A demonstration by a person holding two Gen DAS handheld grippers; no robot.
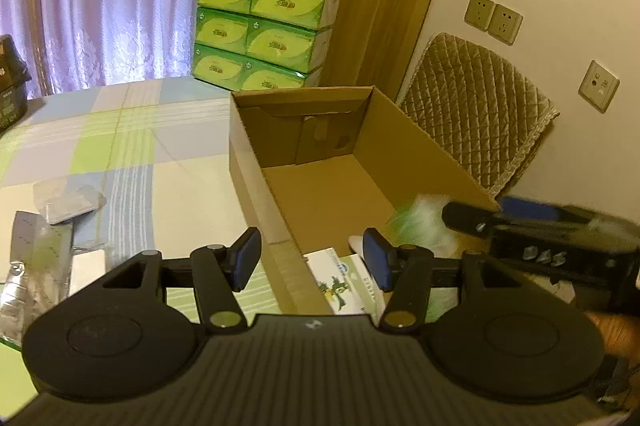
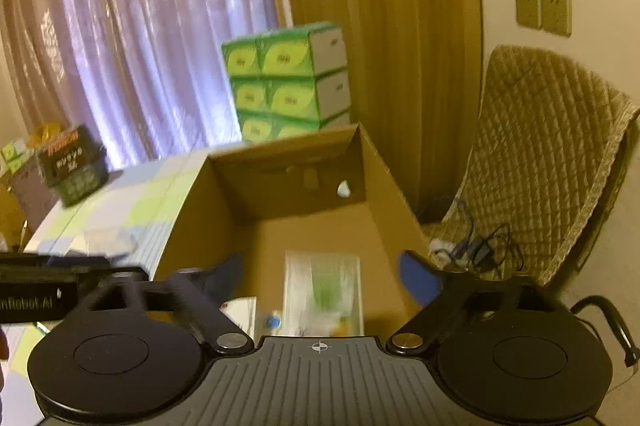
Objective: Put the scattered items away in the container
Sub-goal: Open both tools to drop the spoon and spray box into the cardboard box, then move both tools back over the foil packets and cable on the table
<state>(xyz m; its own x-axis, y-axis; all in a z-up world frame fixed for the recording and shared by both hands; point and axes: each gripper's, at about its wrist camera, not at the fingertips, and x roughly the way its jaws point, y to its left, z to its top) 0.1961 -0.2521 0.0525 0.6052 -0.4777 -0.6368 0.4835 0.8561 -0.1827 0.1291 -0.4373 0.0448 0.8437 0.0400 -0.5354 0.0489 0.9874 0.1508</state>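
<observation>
Open cardboard box (image 2: 280, 226) on the checked tablecloth (image 1: 120, 145) holds a clear green-white packet (image 2: 322, 290) lying on its floor, w/ right gripper (image 2: 320, 278) above it, jaws apart & empty, left gripper (image 1: 310, 258) over the box's near wall, also apart, blurry.

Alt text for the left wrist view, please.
The left gripper, fingers open and empty, hovers at the near edge of an open cardboard box on a checked tablecloth. A white-and-green packet lies inside, the right gripper reaches in blurred, and clear packets lie outside.
</observation>
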